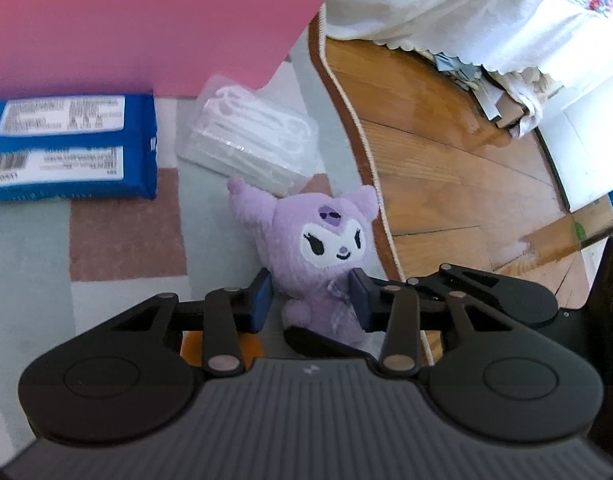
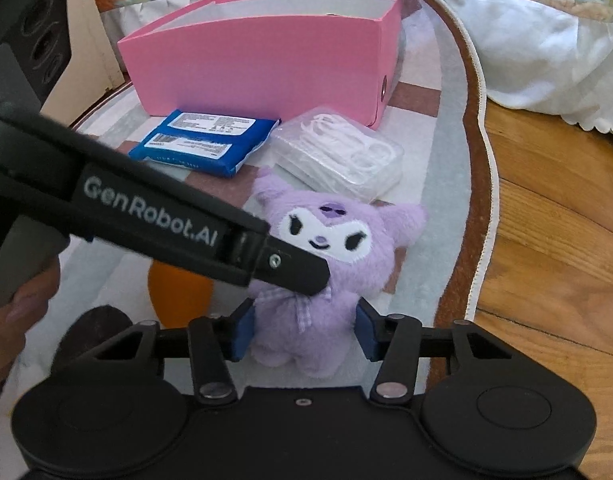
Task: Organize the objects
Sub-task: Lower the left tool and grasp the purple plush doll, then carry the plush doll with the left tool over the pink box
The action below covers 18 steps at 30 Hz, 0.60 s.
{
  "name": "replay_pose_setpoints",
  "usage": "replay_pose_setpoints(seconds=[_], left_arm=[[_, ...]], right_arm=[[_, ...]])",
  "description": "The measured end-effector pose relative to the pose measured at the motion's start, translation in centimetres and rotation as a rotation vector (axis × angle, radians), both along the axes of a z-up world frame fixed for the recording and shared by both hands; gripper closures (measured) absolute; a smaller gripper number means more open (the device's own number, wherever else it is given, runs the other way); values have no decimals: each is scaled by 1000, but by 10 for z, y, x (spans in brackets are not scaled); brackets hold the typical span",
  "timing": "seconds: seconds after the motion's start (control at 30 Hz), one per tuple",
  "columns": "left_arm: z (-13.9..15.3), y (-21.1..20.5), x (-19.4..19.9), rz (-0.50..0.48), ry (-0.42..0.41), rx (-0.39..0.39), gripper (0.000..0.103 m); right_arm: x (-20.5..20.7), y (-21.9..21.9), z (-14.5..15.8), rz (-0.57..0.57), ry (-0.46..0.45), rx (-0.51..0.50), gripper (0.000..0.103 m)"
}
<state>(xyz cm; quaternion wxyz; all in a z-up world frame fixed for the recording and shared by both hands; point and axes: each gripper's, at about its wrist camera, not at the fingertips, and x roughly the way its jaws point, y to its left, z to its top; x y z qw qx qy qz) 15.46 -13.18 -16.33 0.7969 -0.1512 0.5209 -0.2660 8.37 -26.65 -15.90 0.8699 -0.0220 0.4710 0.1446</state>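
A purple plush doll point(image 1: 326, 248) lies on the rug, also in the right wrist view point(image 2: 318, 280). My left gripper point(image 1: 311, 296) straddles its body, pads close on both sides; its finger crosses the right wrist view point(image 2: 294, 268) at the doll's neck. My right gripper point(image 2: 302, 332) also straddles the doll's lower body, pads at its sides. A pink box point(image 2: 266, 64) stands open behind. A blue wipes pack point(image 2: 206, 144) and a clear pack of white picks point(image 2: 338, 156) lie in front of it.
A patterned rug point(image 2: 438, 184) with a brown border covers wood floor point(image 2: 554, 240). A quilted bed with a white skirt point(image 2: 526, 52) is behind. An orange object point(image 2: 178, 292) lies under the left gripper. A black speaker point(image 2: 38, 40) stands at the left.
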Motion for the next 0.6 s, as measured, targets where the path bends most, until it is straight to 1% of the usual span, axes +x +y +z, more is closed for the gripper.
replay_pose_setpoints(seconds=[0.13, 0.3, 0.43, 0.6], left_arm=[[14, 4, -3, -4, 12, -3, 63], [36, 17, -7, 3, 49, -41, 63], [57, 26, -13, 3, 41, -42, 63], [83, 35, -22, 31, 14, -11, 63]], right_arm=[[-3, 4, 14, 1, 1, 2, 48], [-8, 8, 36, 19, 12, 8, 48], [-12, 13, 57, 36, 12, 25, 48], [-17, 24, 78, 73, -21, 30, 48]])
